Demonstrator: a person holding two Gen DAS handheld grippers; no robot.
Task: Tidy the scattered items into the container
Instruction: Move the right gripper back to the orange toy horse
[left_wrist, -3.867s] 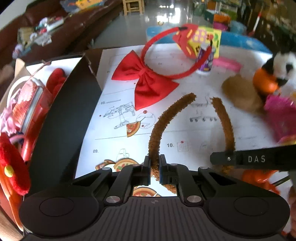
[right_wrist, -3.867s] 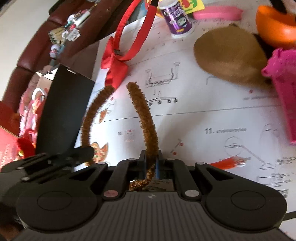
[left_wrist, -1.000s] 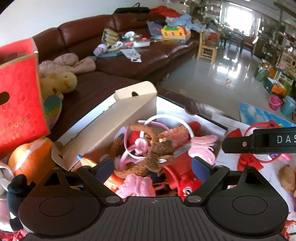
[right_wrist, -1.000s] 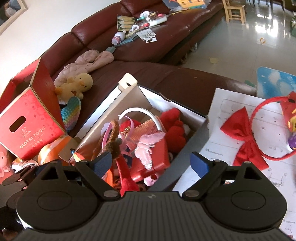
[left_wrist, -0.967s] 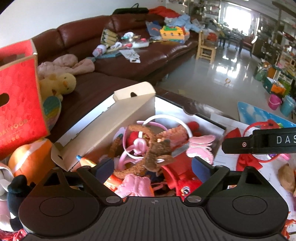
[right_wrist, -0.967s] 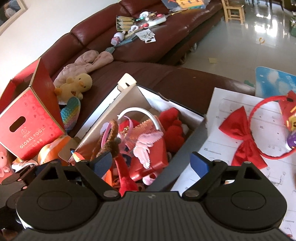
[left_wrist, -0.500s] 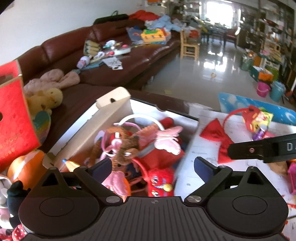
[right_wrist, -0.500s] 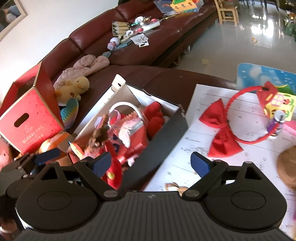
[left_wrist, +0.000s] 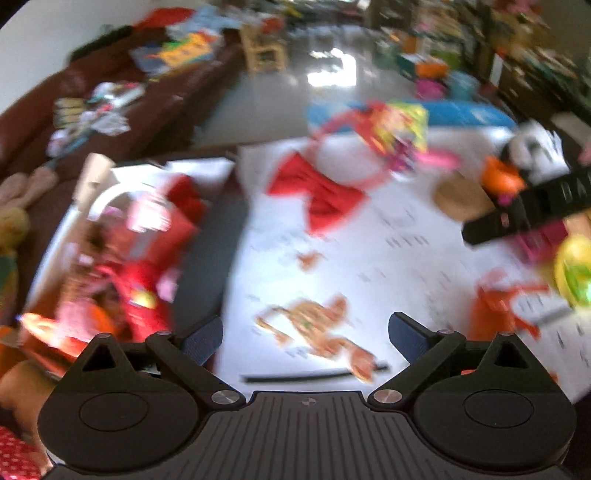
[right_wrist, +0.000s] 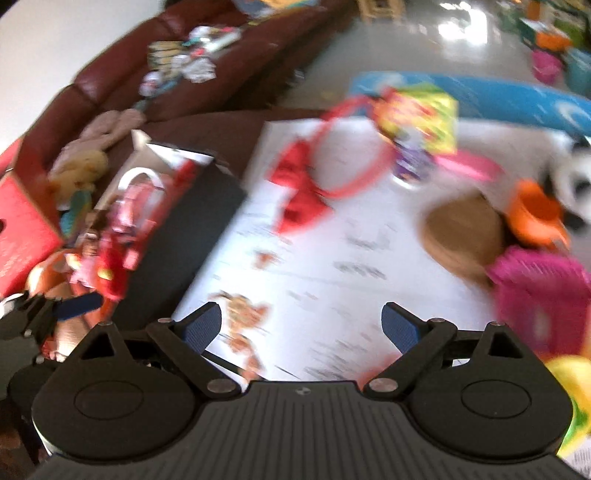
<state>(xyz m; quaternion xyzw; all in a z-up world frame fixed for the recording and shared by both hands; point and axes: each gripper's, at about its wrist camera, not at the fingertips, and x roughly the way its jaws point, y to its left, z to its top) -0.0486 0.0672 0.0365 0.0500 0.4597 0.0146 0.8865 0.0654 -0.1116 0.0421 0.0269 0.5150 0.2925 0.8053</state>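
Left wrist view: your left gripper (left_wrist: 305, 334) is spread wide and empty, like your right gripper (right_wrist: 301, 325). Beyond lies the red bow (left_wrist: 317, 194) at twelve o'clock, its headband (left_wrist: 354, 147) arcing toward one; the box (left_wrist: 207, 266) sits at ten.

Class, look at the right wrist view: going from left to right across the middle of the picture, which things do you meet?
Red cardboard box → open box of toys → red bow → brown furry pad → orange cup.
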